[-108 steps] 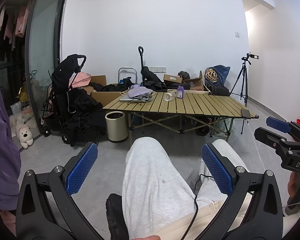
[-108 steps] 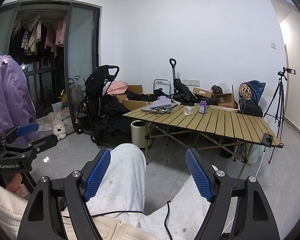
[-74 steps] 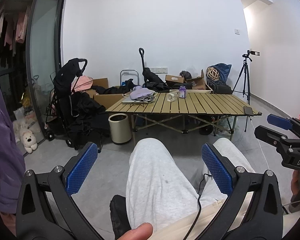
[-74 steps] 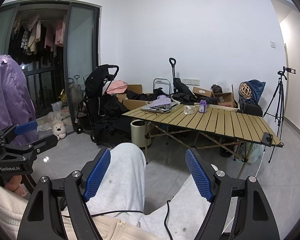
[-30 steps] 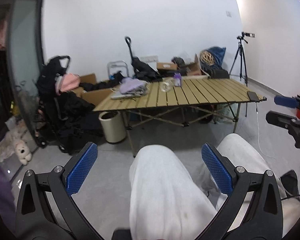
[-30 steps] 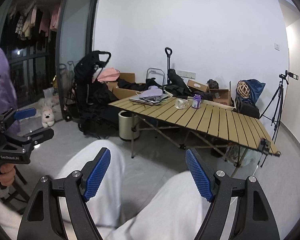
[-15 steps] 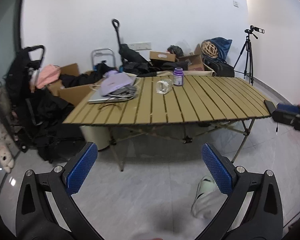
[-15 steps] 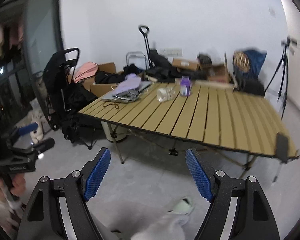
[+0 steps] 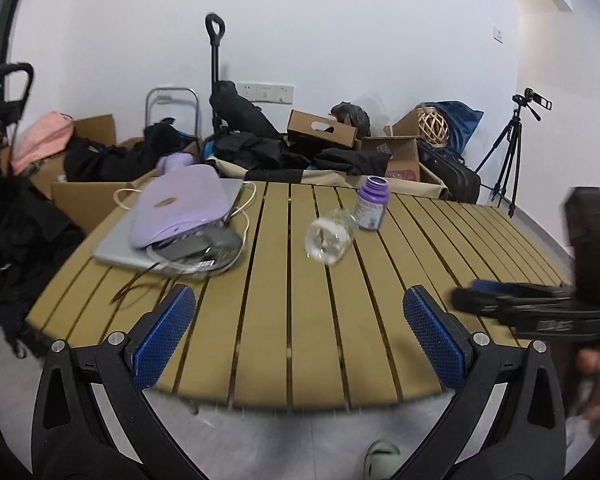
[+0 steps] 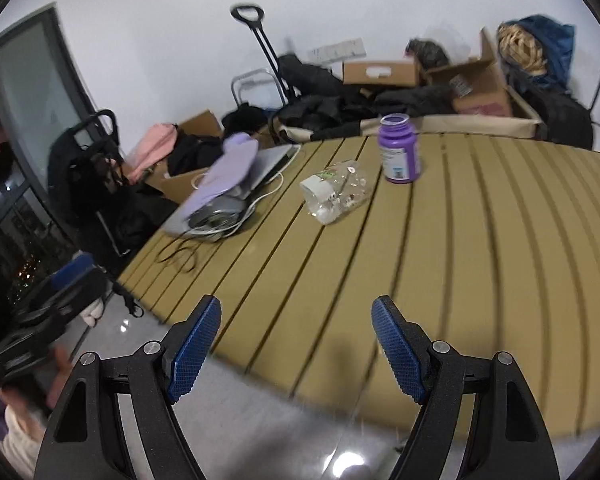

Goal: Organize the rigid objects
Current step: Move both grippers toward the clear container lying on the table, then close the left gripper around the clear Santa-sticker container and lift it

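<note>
A purple jar (image 9: 373, 208) (image 10: 399, 153) stands upright, lid off, on the slatted wooden table (image 9: 300, 320) (image 10: 480, 260). A clear plastic bottle (image 9: 331, 235) (image 10: 335, 192) lies on its side right next to it. My left gripper (image 9: 298, 332) is open and empty over the table's near edge. My right gripper (image 10: 297, 344) is open and empty over the near edge too; it also shows at the right of the left wrist view (image 9: 532, 312).
A lilac pouch (image 9: 180, 208) (image 10: 230, 172) lies on a laptop (image 9: 132, 248) with cables at the table's left end. Boxes, black bags and a trolley crowd the wall behind. A tripod (image 9: 508, 156) stands at the right. A stroller (image 10: 88, 160) is left of the table.
Both grippers have risen from above the lap and moved forward to the table's near edge. The jar and bottle now look much closer. Both stay open.
</note>
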Demonstrator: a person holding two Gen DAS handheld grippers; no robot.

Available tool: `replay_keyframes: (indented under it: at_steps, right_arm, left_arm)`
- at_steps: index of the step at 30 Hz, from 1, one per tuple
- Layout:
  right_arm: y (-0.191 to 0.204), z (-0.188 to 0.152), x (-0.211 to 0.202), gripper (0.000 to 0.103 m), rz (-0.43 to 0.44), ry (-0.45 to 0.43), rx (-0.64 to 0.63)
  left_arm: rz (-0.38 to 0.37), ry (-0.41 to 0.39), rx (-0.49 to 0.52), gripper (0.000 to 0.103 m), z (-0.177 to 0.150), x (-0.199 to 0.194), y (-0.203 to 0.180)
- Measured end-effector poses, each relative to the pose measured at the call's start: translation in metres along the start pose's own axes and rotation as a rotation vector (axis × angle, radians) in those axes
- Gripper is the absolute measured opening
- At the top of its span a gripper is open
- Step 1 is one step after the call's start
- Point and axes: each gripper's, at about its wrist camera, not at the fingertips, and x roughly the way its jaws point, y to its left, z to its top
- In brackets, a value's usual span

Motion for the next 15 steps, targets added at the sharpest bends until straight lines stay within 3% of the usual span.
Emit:
replay_keyframes:
  at_steps: [5, 9, 11, 15]
  right_arm:
    - [0.006, 0.060, 0.089, 0.082, -0.064, 0.047, -0.027]
    - [-0.011, 0.100, 0.138, 0.082, -0.107, 0.046, 0.091]
    - [-0.024, 0.113, 0.161, 0.082, -0.106, 0.047, 0.169]
    - [-0.035, 0.117, 0.210, 0.082, -0.128, 0.147, 0.196]
  left_arm:
    - [-0.010, -0.018, -0.001, 0.103, 0.037, 0.052, 0.017]
    - [0.002, 0.030, -0.031, 0.103, 0.070, 0.102, 0.036]
    - [0.010, 0.058, -0.054, 0.103, 0.081, 0.124, 0.045]
    - [0.034, 0.114, -0.083, 0.103, 0.093, 0.166, 0.056]
